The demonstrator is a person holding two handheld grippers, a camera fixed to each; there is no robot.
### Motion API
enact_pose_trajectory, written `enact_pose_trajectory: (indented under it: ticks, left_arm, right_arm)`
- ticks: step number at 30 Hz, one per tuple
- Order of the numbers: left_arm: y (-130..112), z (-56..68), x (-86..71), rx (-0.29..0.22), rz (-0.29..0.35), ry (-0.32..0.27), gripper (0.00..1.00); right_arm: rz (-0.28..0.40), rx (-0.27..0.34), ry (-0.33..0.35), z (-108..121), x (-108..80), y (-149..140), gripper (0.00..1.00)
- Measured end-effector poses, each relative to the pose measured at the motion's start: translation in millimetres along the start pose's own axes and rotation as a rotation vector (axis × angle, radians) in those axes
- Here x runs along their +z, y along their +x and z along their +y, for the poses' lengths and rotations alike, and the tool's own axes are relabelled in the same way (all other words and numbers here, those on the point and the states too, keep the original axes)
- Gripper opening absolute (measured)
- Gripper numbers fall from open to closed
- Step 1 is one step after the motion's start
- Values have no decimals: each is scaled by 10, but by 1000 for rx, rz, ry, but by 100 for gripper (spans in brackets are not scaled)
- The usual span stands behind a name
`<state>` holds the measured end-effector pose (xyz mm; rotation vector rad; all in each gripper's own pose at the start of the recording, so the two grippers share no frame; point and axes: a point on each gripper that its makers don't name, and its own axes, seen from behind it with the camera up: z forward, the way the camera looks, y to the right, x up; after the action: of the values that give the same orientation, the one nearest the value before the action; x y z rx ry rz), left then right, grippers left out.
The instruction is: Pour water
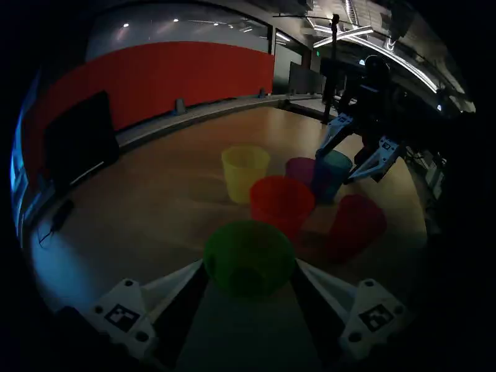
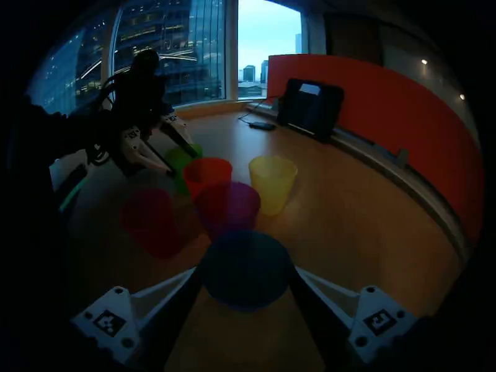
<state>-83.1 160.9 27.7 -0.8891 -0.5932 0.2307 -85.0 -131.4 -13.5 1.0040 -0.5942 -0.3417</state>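
Closest in, the green cup [image 1: 249,259] is upright, your left gripper [image 1: 249,265] pinching its sides. At one o'clock, past the red cup [image 1: 282,199], the blue cup [image 1: 330,175] sits clamped, it seems in this gloom, in your right gripper [image 2: 246,271]. Any pour likely goes toward one o'clock.

Wooden tabletop [image 1: 155,186] in low light, and six cups are bunched near its middle: a yellow cup [image 1: 245,172], an orange-red cup [image 1: 281,204] just in front of it, a purple cup [image 1: 300,170] touching or nearly touching the teal cup [image 1: 332,173], a dark red cup [image 1: 354,226] off to one side, and a green cup [image 1: 249,259] closest in the left gripper view. Whether the green and teal ones actually sit on the wood is hard to tell. Well apart from them, near the red wall, a dark screen [image 1: 77,139] stands upright with a small dark device [image 1: 61,214] and its cable beside it.
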Motion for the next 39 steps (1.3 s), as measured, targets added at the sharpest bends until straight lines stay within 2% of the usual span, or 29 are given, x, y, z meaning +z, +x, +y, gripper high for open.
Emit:
enact_pose_trajectory:
  ticks: [1, 3, 9, 14, 22, 39]
  left_arm:
    - [5, 0, -5, -1, 1, 0, 87]
    - [17, 2, -18, -3, 5, -1, 87]
    - [82, -8, -78, -8, 25, 6, 87]
    - [157, -4, -150, -16, 48, 15, 87]
    - [397, 48, -304, -18, 111, 36, 87]
    - [1005, 56, -783, 9, 269, 125, 87]
  right_arm:
    - [0, 0, 0, -3, 5, 0, 99]
    - [0, -1, -1, -5, 12, -1, 93]
    - [8, -3, -9, -7, -2, 4, 92]
    - [40, 1, -30, 9, -67, 102, 91]
    - [113, 16, -77, 60, -282, 353, 91]
    - [307, 21, -147, 42, -774, 1084, 91]
